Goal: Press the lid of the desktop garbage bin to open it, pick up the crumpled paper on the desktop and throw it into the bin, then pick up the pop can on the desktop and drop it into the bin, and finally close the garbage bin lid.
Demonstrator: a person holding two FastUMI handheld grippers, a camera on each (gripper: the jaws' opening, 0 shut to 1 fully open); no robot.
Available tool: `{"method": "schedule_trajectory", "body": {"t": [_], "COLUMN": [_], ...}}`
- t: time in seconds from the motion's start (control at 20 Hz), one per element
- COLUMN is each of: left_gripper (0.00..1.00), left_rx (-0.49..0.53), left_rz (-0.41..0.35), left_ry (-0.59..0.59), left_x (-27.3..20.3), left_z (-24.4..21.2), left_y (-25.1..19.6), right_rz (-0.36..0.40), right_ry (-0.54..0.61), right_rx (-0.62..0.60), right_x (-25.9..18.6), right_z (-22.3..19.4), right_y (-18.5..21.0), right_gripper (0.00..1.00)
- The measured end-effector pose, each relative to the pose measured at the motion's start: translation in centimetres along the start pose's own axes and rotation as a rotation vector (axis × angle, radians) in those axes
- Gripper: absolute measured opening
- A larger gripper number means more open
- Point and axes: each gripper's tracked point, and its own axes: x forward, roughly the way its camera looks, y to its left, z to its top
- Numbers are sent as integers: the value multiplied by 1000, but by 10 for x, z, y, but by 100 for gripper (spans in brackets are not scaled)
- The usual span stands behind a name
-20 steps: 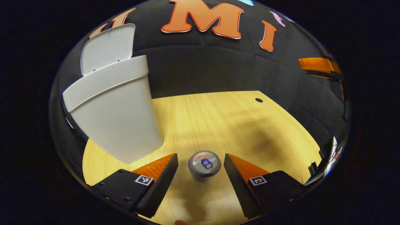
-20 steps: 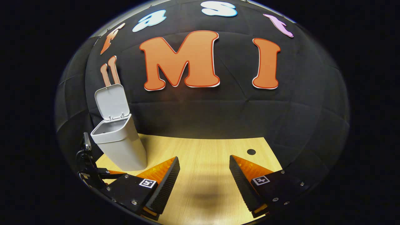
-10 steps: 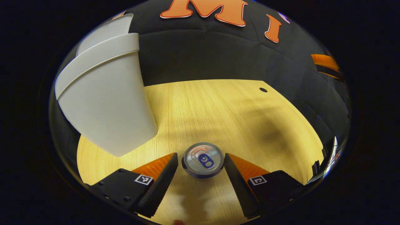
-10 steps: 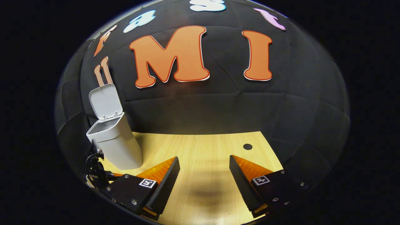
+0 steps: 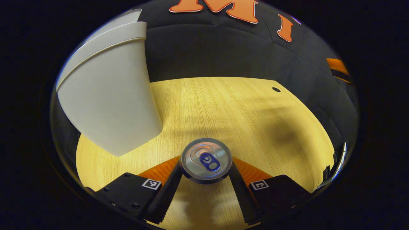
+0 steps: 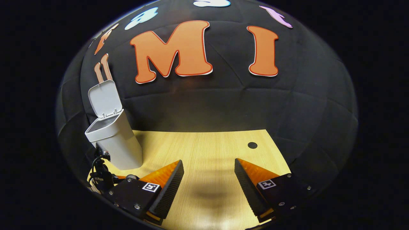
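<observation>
Beside the open bin [image 5: 108, 95] on the table [image 5: 230, 105], the left gripper [image 5: 206, 174] clamps the can [image 5: 206, 159]; the right gripper [image 6: 209, 179] hangs wide apart

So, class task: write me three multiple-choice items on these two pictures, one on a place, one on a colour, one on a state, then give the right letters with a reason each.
1. Where is the can?
A. between the left gripper's fingers
B. inside the bin
C. on top of the lid

2. What colour is the bin?
A. red
B. white
C. green

3. How does the bin's lid stand?
A. shut flat
B. taken off, lying on the table
C. open, tipped up

Answers:
1 A, the left gripper view shows the can's top framed by both fingers.
2 B, its body is white in the right gripper view.
3 C, the lid stands up behind the open mouth.
</observation>
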Motion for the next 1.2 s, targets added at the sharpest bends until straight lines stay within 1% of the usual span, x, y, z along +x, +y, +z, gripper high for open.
{"method": "schedule_trajectory", "body": {"t": [0.1,0.25,0.4,0.5,0.6,0.75,0.85,1.0,1.2], "left_gripper": [86,86,86,86,85,85,85,84,84], "left_rx": [16,21,30,39,30,-5,-14,-5,-38], "left_rz": [8,-3,-6,5,8,9,20,57,109], "left_ry": [-27,-90,-166,-216,-266,-300,-338,-369,-413], "left_x": [-6,-23,-53,-74,-93,-120,-141,-162,-189], "left_z": [8,28,52,69,85,104,120,143,177], "left_y": [1,3,0,3,5,7,14,27,79], "right_rz": [6,18,39,53,62,87,95,117,130], "right_ry": [2,-4,-8,-13,-25,-40,-48,-47,-59], "right_rx": [0,9,22,14,-1,-5,-14,-15,-20], "right_x": [-2,-3,-5,-7,-10,-14,-13,-14,-13], "right_z": [0,3,6,8,12,21,25,26,33], "right_y": [3,8,19,26,32,45,50,61,69], "right_gripper": [95,95,95,95,95,95,95,95,95]}}
